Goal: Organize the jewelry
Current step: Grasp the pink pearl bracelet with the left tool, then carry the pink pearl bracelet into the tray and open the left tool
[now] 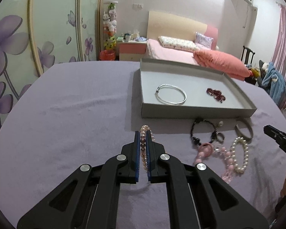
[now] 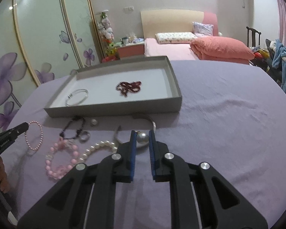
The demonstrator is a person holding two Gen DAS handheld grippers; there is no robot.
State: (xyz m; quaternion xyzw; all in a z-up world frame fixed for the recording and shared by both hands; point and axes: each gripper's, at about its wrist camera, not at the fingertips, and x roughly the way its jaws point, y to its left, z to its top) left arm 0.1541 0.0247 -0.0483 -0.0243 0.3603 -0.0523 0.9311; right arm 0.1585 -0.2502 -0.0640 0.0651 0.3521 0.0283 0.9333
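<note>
- Nearest the left wrist lens, the left gripper (image 1: 143,133) is pinching a pink pearl bracelet (image 1: 144,148) edge-on between its blue pads, jaws narrow around the beads; the bracelet's lower part is dropping out of sight between the fingers, while the right wrist view is showing its whole loop (image 2: 34,135) hanging at the gripper's tip (image 2: 25,126) above the purple cloth (image 2: 228,124).
- The right gripper (image 2: 142,136) is closing on a large pearl (image 2: 142,137); the pearl is sitting between the fingertips, though whether both pads are touching it is hard to tell; the piece it belongs to is mostly hidden behind the fingers.
- In the left view the right gripper (image 1: 276,136) is showing only as a dark tip cut off at the right edge.
- The grey tray (image 1: 198,112) is lying well beyond both grippers, holding a silver bangle (image 1: 171,94) and a dark red bead strand (image 1: 216,94) lying apart from each other.
- Between the tray and the grippers, loose pieces are lying on the cloth: a black bead bracelet (image 1: 202,131), a small ring (image 1: 220,137), a pink bead bracelet (image 1: 215,156), a white pearl bracelet (image 1: 240,154) and a metal cuff (image 1: 245,131); the pink and white pieces are overlapping, so their ends are hard to separate.
</note>
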